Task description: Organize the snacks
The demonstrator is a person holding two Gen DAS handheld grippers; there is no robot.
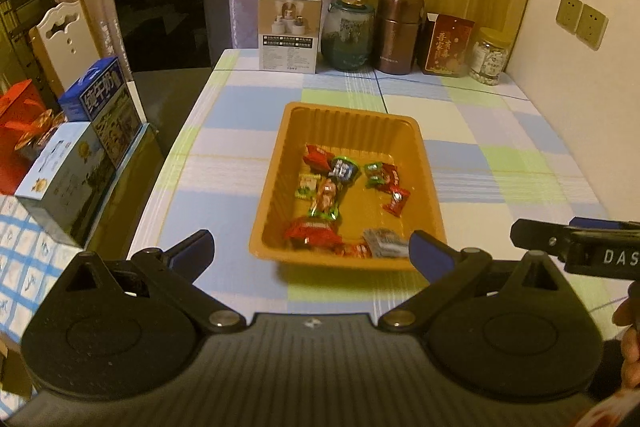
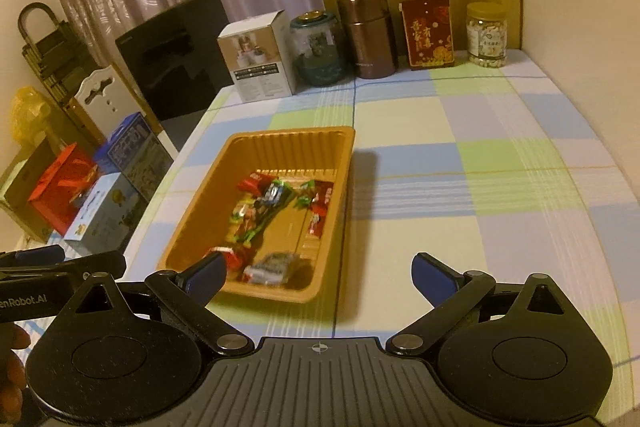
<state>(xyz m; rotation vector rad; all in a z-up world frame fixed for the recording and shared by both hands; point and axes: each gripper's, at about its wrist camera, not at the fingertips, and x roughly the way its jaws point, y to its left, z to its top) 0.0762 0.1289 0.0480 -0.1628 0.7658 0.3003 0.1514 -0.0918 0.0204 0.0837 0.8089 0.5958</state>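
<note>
Left wrist view, orange tray of wrapped snacks, both grippers' fingers wide, empty.

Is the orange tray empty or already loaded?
Loaded: wrapped snacks lie scattered across the floor of the orange tray, leaving bare patches; it is far from full.

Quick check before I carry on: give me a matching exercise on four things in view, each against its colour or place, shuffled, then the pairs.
Things:
1. tray
2. thermos
3. white box
4. clear jar

Descriptions:
A. back row, nearest the wall corner, full of pale pieces
B. orange, mid-table, holding wrapped snacks
C. dark brown, standing between the glass jar and the red packet
D. left end of the back row, beside the black panel

Pairs: 1-B, 2-C, 3-D, 4-A
</note>
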